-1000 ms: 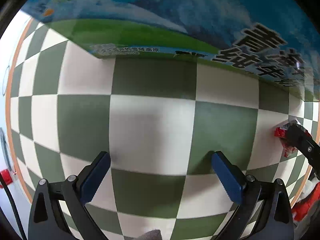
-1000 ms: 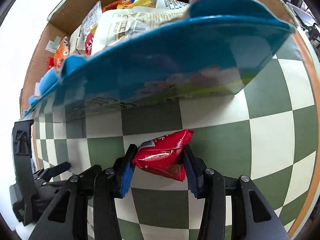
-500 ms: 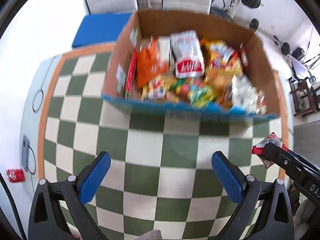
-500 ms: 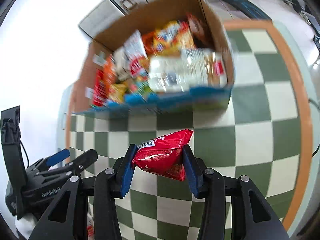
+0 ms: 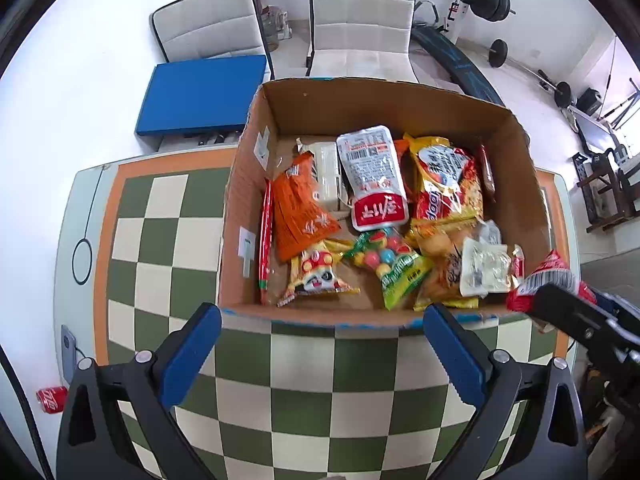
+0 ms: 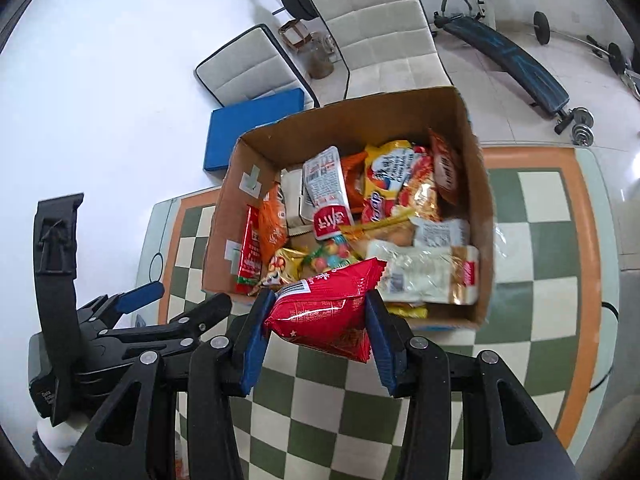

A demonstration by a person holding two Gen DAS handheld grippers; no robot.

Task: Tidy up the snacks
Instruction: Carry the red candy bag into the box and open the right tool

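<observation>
A cardboard box full of snack packets stands on the green-and-cream checkered table; it also shows in the right wrist view. My right gripper is shut on a red snack packet and holds it in the air above the table, just in front of the box's near edge. The same packet shows at the right in the left wrist view, at the box's near right corner. My left gripper is open and empty, high above the table in front of the box.
Two white chairs and a blue cushion stand behind the table. Gym equipment lies on the floor beyond. A red can lies on the floor at the left. The table has an orange border.
Both grippers have risen from close to the table and the box's side to high above it. The box's inside has come into view. The right gripper still holds the red packet.
</observation>
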